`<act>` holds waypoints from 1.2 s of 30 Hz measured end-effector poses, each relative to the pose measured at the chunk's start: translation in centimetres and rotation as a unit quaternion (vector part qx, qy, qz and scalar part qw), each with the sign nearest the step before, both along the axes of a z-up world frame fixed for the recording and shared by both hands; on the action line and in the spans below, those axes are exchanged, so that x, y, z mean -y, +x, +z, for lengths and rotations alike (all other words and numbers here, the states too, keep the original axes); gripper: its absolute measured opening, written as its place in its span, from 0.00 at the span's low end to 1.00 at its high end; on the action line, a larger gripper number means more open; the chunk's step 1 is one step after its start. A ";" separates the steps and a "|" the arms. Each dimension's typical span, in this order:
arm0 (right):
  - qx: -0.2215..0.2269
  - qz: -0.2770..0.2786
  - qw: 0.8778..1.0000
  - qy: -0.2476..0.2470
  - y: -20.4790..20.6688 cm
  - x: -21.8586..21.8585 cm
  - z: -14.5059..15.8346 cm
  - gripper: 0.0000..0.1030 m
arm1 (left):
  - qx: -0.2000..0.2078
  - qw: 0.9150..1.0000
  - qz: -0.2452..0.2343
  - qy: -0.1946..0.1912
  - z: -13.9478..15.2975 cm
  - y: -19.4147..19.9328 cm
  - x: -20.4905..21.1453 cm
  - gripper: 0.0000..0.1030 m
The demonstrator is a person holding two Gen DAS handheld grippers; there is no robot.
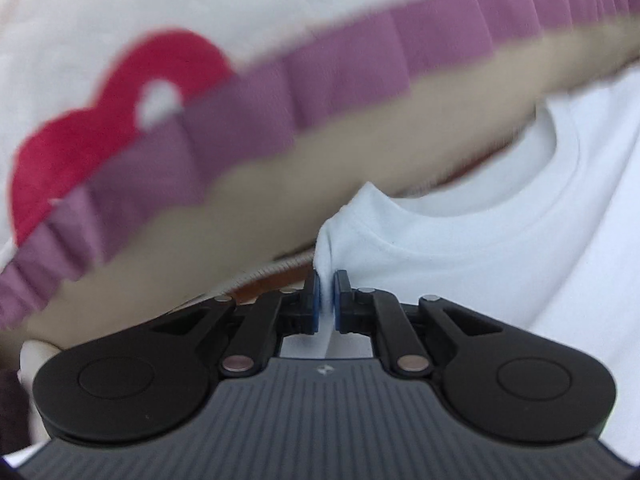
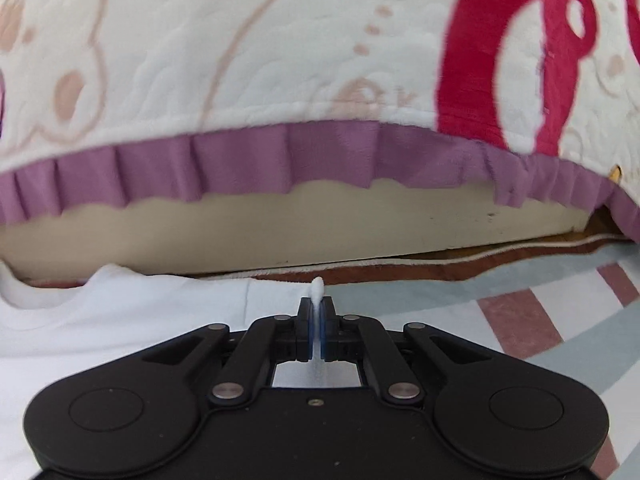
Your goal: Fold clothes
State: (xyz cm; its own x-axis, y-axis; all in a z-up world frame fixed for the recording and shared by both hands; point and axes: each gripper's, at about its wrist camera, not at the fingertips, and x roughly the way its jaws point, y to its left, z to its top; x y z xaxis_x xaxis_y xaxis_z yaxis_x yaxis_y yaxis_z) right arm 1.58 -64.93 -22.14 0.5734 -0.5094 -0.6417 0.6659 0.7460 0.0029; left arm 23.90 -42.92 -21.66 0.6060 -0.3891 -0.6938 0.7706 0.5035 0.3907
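Note:
A white T-shirt (image 1: 500,232) with a ribbed round collar lies in front of me. My left gripper (image 1: 327,280) is shut on a pinch of the shirt's fabric next to the collar. In the right wrist view the same white T-shirt (image 2: 120,320) spreads to the left, its collar at the far left. My right gripper (image 2: 317,304) is shut on a small tuft of the shirt's edge, which sticks up between the blue pads.
A cream quilt (image 2: 260,60) with red and pink prints and a purple frill (image 2: 240,164) hangs over a beige mattress side (image 2: 280,236) just ahead. A striped grey, white and pink sheet (image 2: 560,320) lies under the shirt at the right. The left view is motion-blurred.

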 end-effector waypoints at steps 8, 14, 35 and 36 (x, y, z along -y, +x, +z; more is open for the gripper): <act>0.032 0.007 0.999 0.025 -2.6 -2.0 2.7 0.44 | -0.062 0.991 0.014 -0.118 4.3 -1.5 -3.3 0.27; 0.024 0.074 0.996 0.039 -9.8 -7.5 1.9 0.44 | -0.110 0.984 -0.036 -0.134 3.9 -7.1 -6.8 0.29; -0.129 0.038 0.985 -0.111 -11.6 -9.9 -2.5 0.37 | -0.076 0.994 -0.030 -0.066 -0.6 -10.1 -14.3 0.36; -0.138 0.042 0.982 -0.119 -11.6 -10.1 -2.4 0.38 | -0.081 0.994 -0.025 -0.065 -0.5 -9.9 -14.6 0.36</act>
State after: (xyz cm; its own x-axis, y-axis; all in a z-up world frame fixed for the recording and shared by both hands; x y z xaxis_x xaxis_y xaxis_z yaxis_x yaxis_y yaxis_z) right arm -9.99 -54.87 -24.57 0.4411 -0.6220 -0.6470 0.5534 0.7560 -0.3496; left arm 13.99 -28.36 -22.15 0.4686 -0.5086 -0.7223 0.8429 0.5021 0.1933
